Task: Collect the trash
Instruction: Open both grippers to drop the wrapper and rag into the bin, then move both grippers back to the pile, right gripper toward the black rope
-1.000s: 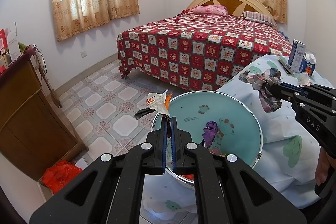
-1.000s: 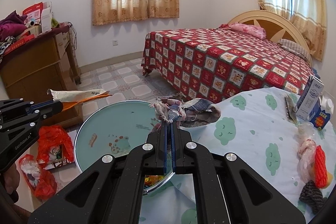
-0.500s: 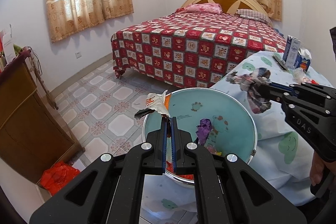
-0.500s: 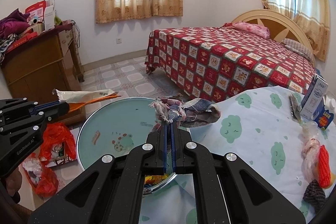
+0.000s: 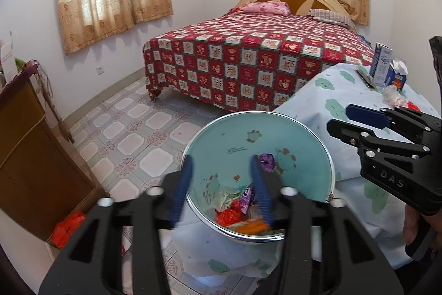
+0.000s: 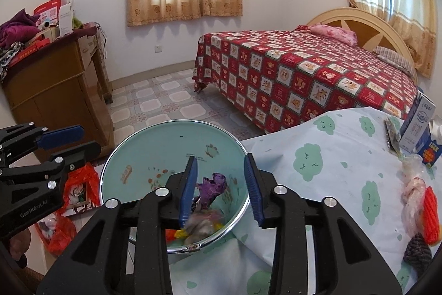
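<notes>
A round teal basin (image 5: 290, 134) (image 6: 154, 145) with cartoon prints sits at the table's edge and holds a pile of trash (image 5: 240, 209) (image 6: 204, 223), with a purple wrapper (image 6: 214, 181) on top. My left gripper (image 5: 221, 184) is open and empty above the basin; it also shows in the right wrist view (image 6: 71, 140). My right gripper (image 6: 221, 187) is open and empty over the basin; it shows in the left wrist view (image 5: 342, 119) too. More trash lies on the table at the right: an orange net (image 6: 431, 214), a plastic bag (image 6: 413, 190), a dark lump (image 6: 417, 250).
The table wears a pale blue cloud-print cloth (image 6: 331, 156). Milk cartons (image 6: 417, 126) (image 5: 382, 65) stand at its far right. A red-checked bed (image 5: 248, 60) lies ahead. A wooden cabinet (image 6: 55, 90) stands left, with red bags (image 6: 80, 184) on the floor beside it.
Both grippers have opened. The white-and-orange wrapper has left my left gripper and the cloth scrap has left my right gripper. Both grippers now hover lower over the basin.
</notes>
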Demonstrator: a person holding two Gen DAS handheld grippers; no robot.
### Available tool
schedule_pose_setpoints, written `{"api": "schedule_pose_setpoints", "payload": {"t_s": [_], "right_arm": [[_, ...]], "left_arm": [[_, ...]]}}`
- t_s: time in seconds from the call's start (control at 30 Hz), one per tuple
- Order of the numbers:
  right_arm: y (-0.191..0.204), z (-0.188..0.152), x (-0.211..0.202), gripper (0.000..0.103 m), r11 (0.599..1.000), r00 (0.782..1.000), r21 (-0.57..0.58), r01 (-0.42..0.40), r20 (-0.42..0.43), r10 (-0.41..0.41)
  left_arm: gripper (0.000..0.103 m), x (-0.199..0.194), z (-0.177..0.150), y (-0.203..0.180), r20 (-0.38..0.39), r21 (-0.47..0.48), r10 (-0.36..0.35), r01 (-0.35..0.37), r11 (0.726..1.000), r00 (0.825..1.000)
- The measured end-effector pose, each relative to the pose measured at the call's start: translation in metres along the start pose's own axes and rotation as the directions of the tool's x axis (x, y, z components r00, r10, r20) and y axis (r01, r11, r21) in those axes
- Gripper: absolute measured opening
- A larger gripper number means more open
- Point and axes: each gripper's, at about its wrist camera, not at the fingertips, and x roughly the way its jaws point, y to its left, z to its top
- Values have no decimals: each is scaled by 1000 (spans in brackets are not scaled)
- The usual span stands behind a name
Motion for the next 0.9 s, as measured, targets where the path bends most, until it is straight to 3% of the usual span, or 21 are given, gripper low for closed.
{"api": "schedule_pose_setpoints", "payload": {"t_s": [0.23, 0.37, 0.53, 0.7, 0.83, 0.9], "right_arm": [[-5, -2, -4, 43, 1000, 1000, 9, 11, 2, -11], [-14, -5, -13, 46, 999, 1000, 21, 29, 9, -29], [-52, -23, -44, 51, 991, 994, 79, 105, 9, -106], [-115, -59, -92, 55, 950, 968, 193, 247, -15, -249], [-174, -95, -134, 58, 874, 920, 292, 389, -67, -387], [-202, -113, -148, 60, 839, 903, 339, 426, -106, -416]], "left_arm": [[58, 3, 1, 8, -8, -17, 16, -16, 1000, 1000], [67, 5, 0, 10, -14, -22, 26, -26, 999, 1000], [73, 13, -8, 1, -51, -9, 19, -20, 1000, 999], [73, 20, -18, -19, -87, 29, -3, 6, 1000, 996], [73, 21, -22, -41, -98, 67, -23, 30, 997, 995], [74, 20, -22, -54, -89, 91, -23, 31, 995, 996]]}}
